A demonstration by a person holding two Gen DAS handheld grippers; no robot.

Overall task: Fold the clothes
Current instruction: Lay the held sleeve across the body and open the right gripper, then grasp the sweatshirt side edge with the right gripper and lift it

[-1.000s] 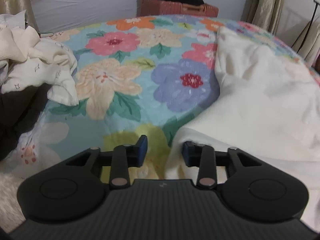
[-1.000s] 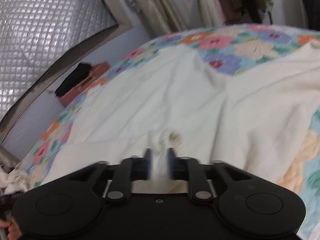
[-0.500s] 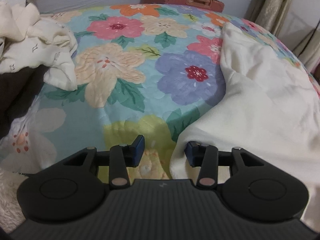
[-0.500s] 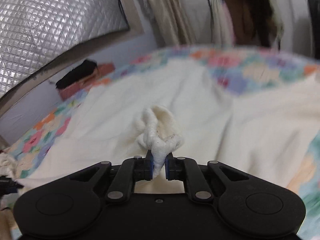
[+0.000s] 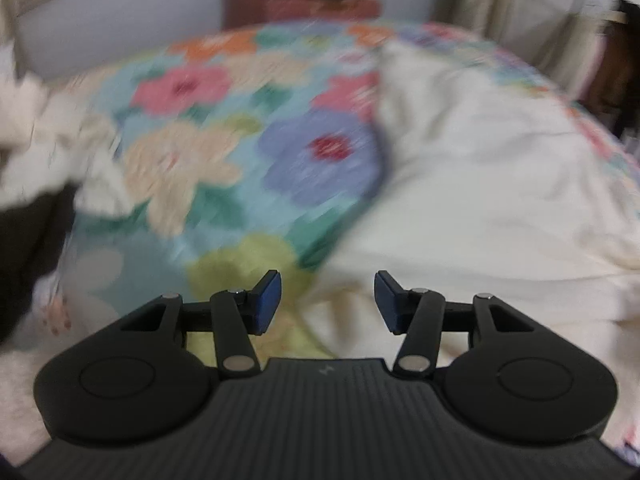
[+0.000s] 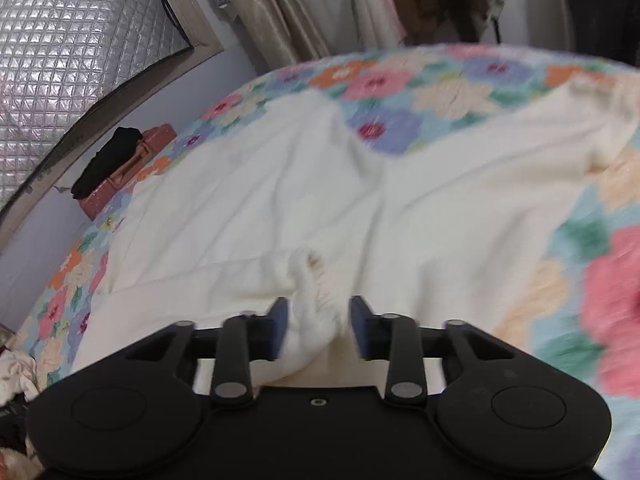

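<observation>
A cream garment (image 6: 320,200) lies spread across a bed covered by a floral quilt (image 5: 224,184). In the right wrist view it fills the middle of the frame. In the left wrist view it takes up the right half.

The right claw (image 6: 318,326) sits low in the centre of its frame. Its jaws are apart, with a bunched ridge of the cream fabric standing between the blue pads, not clamped. The left claw (image 5: 327,304) is also apart, hovering over the garment's near edge where it meets the quilt, holding nothing.

Likely risks: both views are smeared with motion, so a fast close could miss the edge or catch the quilt beneath along with the garment. The loose ridge may slump flat and leave the fold crooked.

Only the left view shows a heap of pale and dark clothes (image 5: 44,160) at the left of the frame. Only the right view shows a quilted silver panel (image 6: 80,60) at upper left and hanging curtains (image 6: 280,8) along the top. Both show a reddish box (image 6: 132,164) beyond the bed.
</observation>
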